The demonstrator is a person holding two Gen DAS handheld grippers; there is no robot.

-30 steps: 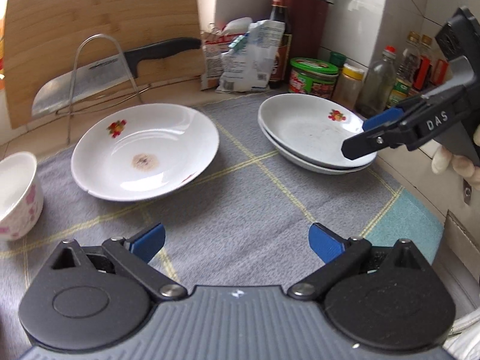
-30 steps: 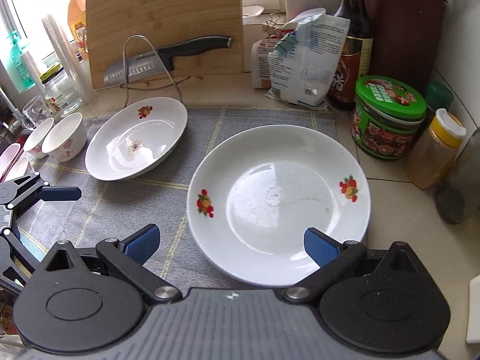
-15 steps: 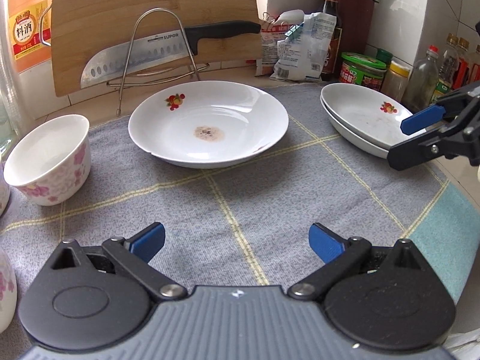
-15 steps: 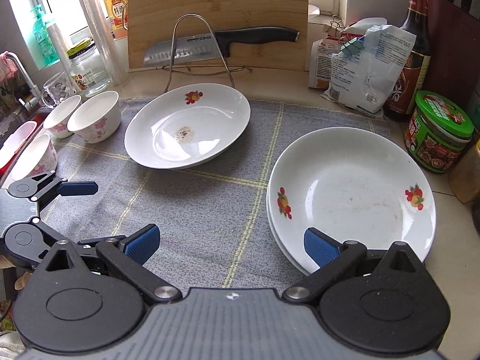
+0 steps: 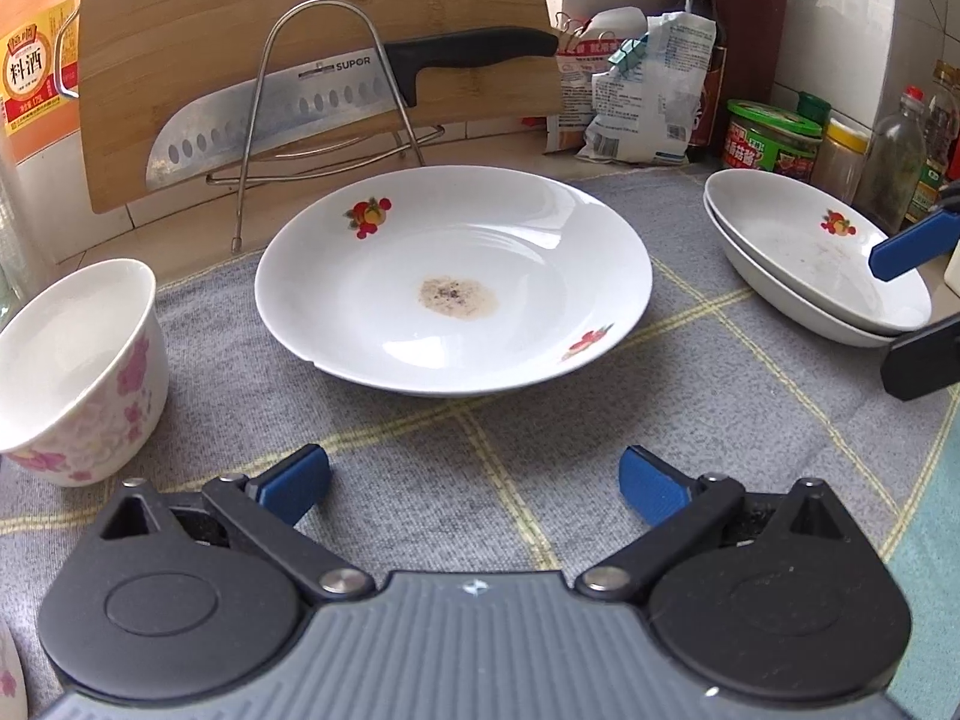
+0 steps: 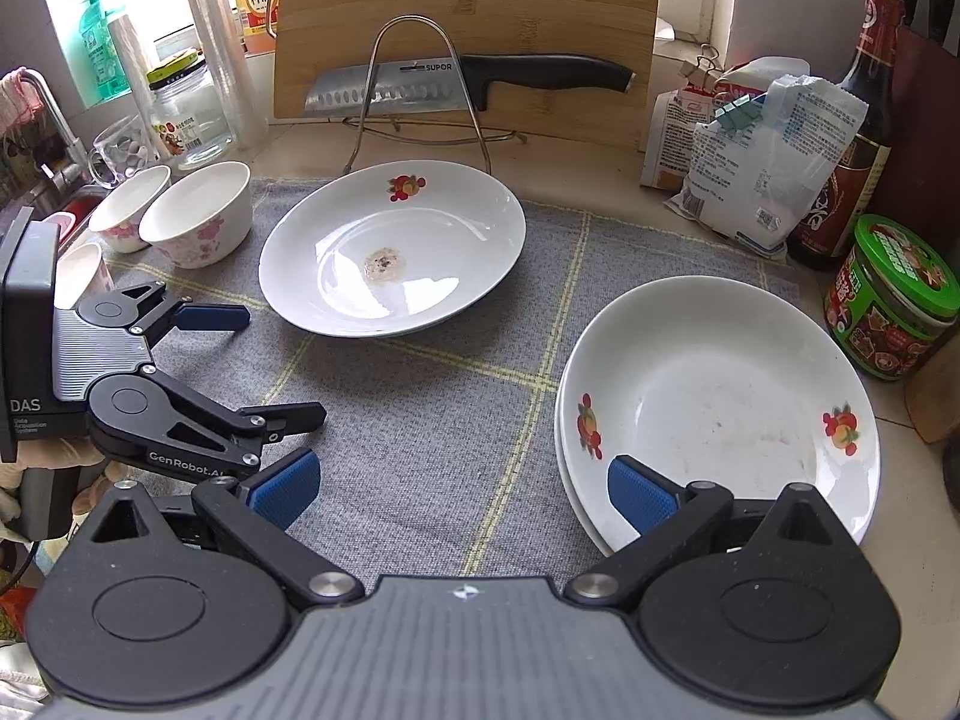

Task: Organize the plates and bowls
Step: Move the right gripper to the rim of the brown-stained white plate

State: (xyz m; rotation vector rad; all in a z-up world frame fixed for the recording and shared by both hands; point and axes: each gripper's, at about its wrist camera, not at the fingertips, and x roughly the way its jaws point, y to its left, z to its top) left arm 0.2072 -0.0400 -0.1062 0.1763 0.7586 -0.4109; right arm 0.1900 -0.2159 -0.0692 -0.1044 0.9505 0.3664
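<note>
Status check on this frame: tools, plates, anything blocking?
Left tool open, empty, facing the stained plate. Right tool open, empty, at the two-plate stack. Bowls unstacked at left. Nothing between plate and stack.

left tool (image 5: 474,483) agape, stained plate (image 5: 453,279) ahead

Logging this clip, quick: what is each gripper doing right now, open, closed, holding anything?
Left gripper: open, holding nothing, above the cloth.
Right gripper: open, holding nothing, beside the stacked plates.
</note>
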